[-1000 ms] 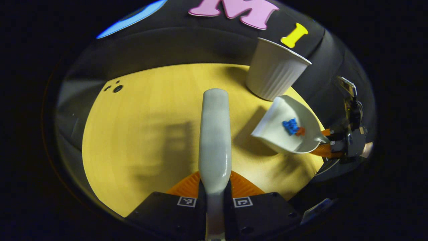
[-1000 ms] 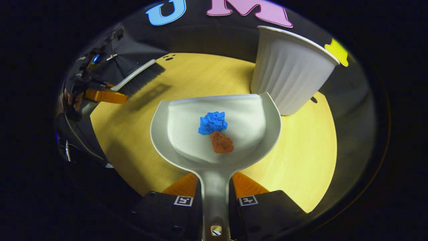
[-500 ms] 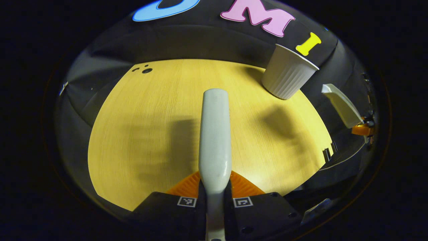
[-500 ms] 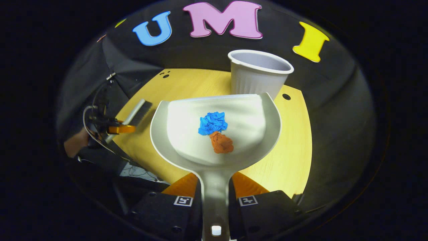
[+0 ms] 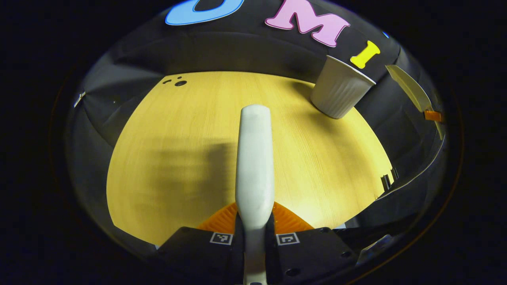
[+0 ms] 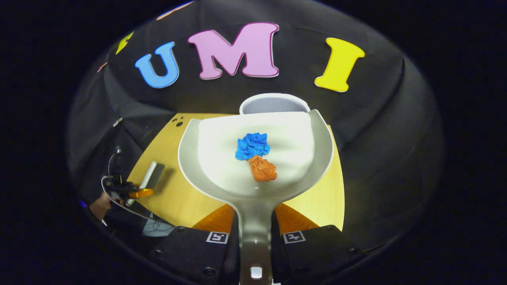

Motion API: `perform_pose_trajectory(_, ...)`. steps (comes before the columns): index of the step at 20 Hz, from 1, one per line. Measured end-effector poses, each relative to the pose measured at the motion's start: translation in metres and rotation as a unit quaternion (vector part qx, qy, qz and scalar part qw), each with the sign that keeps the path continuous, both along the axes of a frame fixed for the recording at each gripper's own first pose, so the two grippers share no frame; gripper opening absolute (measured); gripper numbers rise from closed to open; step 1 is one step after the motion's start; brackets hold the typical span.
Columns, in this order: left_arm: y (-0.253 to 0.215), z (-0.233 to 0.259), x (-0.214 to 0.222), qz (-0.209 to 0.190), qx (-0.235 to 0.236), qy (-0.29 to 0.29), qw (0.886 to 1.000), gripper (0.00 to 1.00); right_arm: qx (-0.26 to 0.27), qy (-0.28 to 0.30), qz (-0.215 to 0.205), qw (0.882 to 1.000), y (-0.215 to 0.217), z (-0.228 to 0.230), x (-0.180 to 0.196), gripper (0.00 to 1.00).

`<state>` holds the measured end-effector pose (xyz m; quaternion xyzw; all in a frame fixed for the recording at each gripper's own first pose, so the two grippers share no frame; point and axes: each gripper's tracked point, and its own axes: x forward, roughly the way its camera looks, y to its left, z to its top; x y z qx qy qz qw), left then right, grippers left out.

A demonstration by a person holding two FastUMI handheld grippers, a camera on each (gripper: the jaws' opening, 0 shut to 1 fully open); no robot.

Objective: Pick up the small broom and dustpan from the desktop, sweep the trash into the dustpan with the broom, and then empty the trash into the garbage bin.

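— So what is happening with the dustpan (image 6: 257,158)?
— Right gripper (image 6: 255,233) is squeezing its handle, holding the trash (image 6: 255,156) just before the bin (image 6: 273,105). Left gripper (image 5: 253,233) is squeezing the broom (image 5: 254,158).
— Next?
— Probably tipping it in.

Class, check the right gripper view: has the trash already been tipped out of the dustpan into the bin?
No: the blue scrap and the orange scrap lie inside the dustpan, whose front edge sits just before the bin.
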<state>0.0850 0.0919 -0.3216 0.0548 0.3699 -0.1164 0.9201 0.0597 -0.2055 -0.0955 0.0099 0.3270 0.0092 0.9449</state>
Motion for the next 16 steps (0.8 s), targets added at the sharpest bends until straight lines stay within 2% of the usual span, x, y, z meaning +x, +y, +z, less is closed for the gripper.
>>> perform_pose_trajectory(1, 0.002, 0.004, -0.001, 0.004, -0.006, -0.004, 1.0, 0.25, 0.005, -0.012, -0.009, 1.0, -0.001, 0.006, 0.016, 0.39)
perform_pose_trajectory(4, 0.008, 0.015, -0.002, 0.017, -0.022, -0.011, 1.0, 0.27, -0.014, -0.035, -0.03, 0.999, -0.017, 0.012, 0.064, 0.3)
perform_pose_trajectory(6, 0.012, 0.023, -0.001, 0.026, -0.028, -0.02, 0.999, 0.25, -0.028, -0.045, -0.046, 0.998, -0.032, 0.017, 0.089, 0.3)
perform_pose_trajectory(7, 0.014, 0.024, -0.001, 0.031, -0.032, -0.022, 0.999, 0.27, -0.03, -0.047, -0.055, 0.997, -0.037, 0.017, 0.102, 0.35)
perform_pose_trajectory(8, 0.016, 0.027, -0.002, 0.037, -0.037, -0.023, 0.998, 0.25, -0.029, -0.048, -0.066, 0.996, -0.044, 0.016, 0.113, 0.35)
perform_pose_trajectory(11, 0.025, 0.03, -0.004, 0.05, -0.044, -0.026, 0.997, 0.26, -0.035, -0.036, -0.089, 0.995, -0.062, 0.003, 0.137, 0.34)
perform_pose_trajectory(16, 0.035, 0.032, -0.002, 0.065, -0.046, -0.022, 0.997, 0.25, -0.091, -0.019, -0.098, 0.991, -0.085, -0.017, 0.166, 0.34)
